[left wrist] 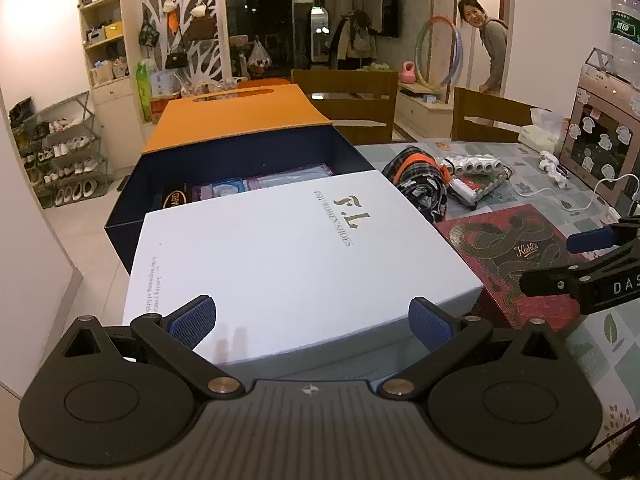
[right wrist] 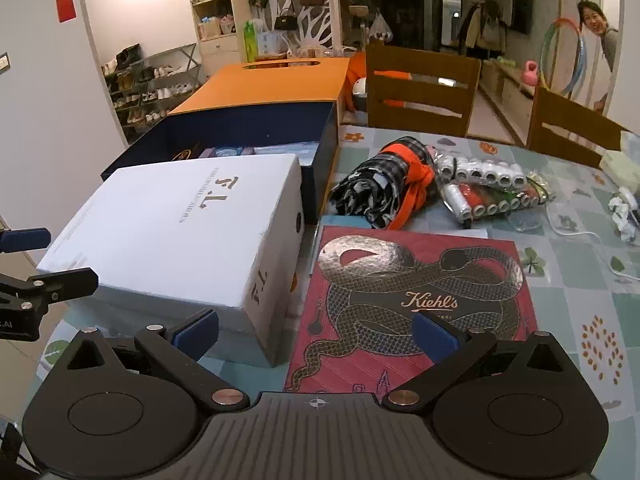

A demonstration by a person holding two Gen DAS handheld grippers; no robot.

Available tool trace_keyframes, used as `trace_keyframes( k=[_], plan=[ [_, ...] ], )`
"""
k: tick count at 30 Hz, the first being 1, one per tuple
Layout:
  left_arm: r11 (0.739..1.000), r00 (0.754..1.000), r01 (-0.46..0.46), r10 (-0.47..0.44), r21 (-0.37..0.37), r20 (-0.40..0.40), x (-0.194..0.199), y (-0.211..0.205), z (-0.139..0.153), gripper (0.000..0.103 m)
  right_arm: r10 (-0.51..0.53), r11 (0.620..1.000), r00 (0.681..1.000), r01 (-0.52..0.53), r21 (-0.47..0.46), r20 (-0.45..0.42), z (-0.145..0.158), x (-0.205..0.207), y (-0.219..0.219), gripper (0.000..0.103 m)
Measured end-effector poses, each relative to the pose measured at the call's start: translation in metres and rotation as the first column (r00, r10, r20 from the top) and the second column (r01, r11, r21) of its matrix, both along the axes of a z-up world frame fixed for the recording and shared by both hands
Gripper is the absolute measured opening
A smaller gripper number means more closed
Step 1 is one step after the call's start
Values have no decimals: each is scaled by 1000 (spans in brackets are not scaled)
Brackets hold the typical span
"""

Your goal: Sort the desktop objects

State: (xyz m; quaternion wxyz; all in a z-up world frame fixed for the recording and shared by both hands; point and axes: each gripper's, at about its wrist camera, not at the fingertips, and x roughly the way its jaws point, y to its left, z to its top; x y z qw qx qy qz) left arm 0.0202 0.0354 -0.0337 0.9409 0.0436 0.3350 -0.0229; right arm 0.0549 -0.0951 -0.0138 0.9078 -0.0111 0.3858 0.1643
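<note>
A white shoe box [left wrist: 288, 256] lies on the table, in front of an open navy box [left wrist: 240, 160] with an orange lid [left wrist: 236, 116]. My left gripper [left wrist: 312, 322] is open and empty above the white box's near edge. A red Kiehl's box [right wrist: 416, 292] with a snake print lies to the right of the white box [right wrist: 180, 232]. My right gripper [right wrist: 316, 332] is open and empty over the near left part of the red box. Behind it lie a rolled plaid cloth [right wrist: 384, 188] with an orange band and a pack of thread spools [right wrist: 488, 188]. The right gripper also shows in the left wrist view [left wrist: 576, 260].
Two wooden chairs [right wrist: 420, 88] stand behind the table. A white cable [right wrist: 580, 236] and small white items lie at the right. A tissue pack [left wrist: 538, 130] and a decorated board [left wrist: 600, 148] stand at the far right. A person [left wrist: 488, 40] is in the background.
</note>
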Motion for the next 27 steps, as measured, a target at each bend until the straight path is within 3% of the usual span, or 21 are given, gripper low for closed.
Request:
trace_keyframes(
  k=[27],
  plan=[
    [1000, 1000, -7, 7, 5, 2, 12, 2, -3, 103, -2, 1000, 1000, 2, -25, 3, 1, 11, 0, 103]
  ],
)
